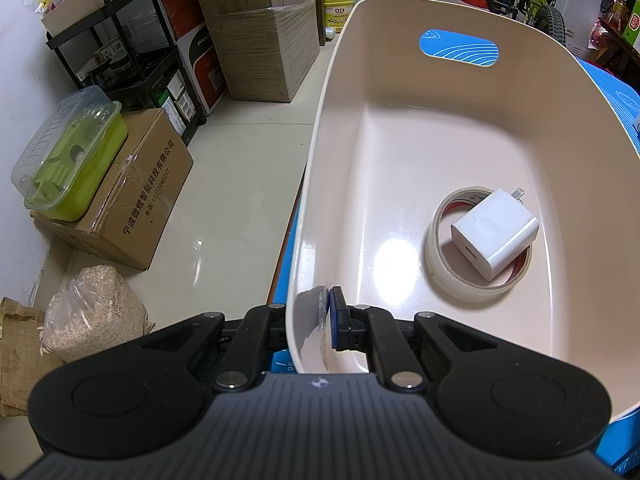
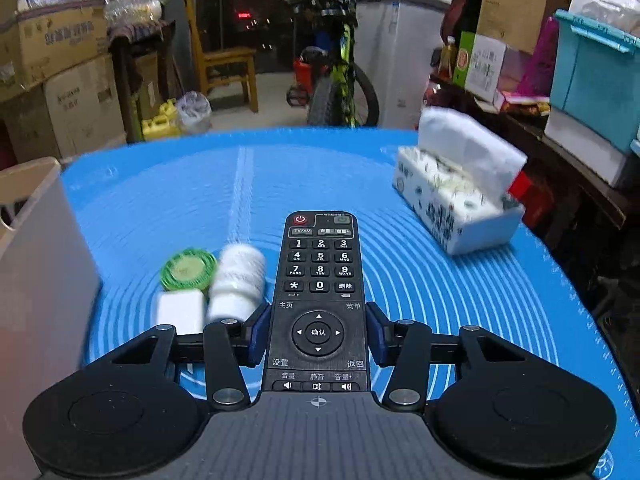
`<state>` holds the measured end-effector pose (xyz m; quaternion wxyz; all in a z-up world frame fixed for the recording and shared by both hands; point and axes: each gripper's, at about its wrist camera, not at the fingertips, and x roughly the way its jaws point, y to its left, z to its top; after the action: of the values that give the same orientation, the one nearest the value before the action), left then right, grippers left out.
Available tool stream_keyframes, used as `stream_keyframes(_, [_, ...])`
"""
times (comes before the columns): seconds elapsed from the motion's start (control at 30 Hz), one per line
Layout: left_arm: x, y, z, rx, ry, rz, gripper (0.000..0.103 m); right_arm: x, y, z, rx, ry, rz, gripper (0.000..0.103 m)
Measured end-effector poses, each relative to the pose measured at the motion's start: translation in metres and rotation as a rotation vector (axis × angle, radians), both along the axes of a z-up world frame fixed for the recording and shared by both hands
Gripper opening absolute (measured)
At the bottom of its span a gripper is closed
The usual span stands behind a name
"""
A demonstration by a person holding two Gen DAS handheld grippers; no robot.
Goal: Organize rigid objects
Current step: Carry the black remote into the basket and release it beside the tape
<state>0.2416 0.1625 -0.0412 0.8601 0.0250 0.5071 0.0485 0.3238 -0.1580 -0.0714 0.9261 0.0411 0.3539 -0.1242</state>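
While left gripper (image 1: 326, 320) clamps bin (image 1: 400, 152) rim, right gripper (image 2: 318, 334) clamps remote (image 2: 318, 300).

Charger (image 1: 494, 234) inside tape roll (image 1: 478, 246) in bin (image 1: 332, 128); bottle (image 2: 239, 282) left of remote (image 2: 318, 300)

Bkgd items, non-task: stacked cardboard boxes (image 1: 256, 32) stood vs. wall; black metal rack (image 1: 120, 52) beside them. Green lidded container (image 1: 72, 156) sat on printed carton (image 1: 132, 196); clear bag of grain (image 1: 92, 316) on floor nearby. Yellow jug (image 1: 339, 8) further back. Wooden chair (image 2: 224, 60), green bicycle (image 2: 344, 80), tissue pack (image 2: 460, 184), teal storage bin (image 2: 596, 76) at right.
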Motion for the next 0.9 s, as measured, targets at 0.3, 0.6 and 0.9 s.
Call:
stream_keyframes(0.3, [0.0,0.0,0.0,0.0,0.0,0.0,0.012,-0.021,0.02,0.062,0.059,-0.167,0.078,0.054])
stream_keyframes(0.6, [0.0,0.0,0.0,0.001,0.0,0.0,0.012,-0.017,0.072,0.111,0.104,-0.251,0.255,0.054])
stream_keyframes(0.9, [0.0,0.001,-0.001,0.001,-0.001,0.0,0.012,0.008,0.165,0.109,0.061,-0.153,0.485,0.054])
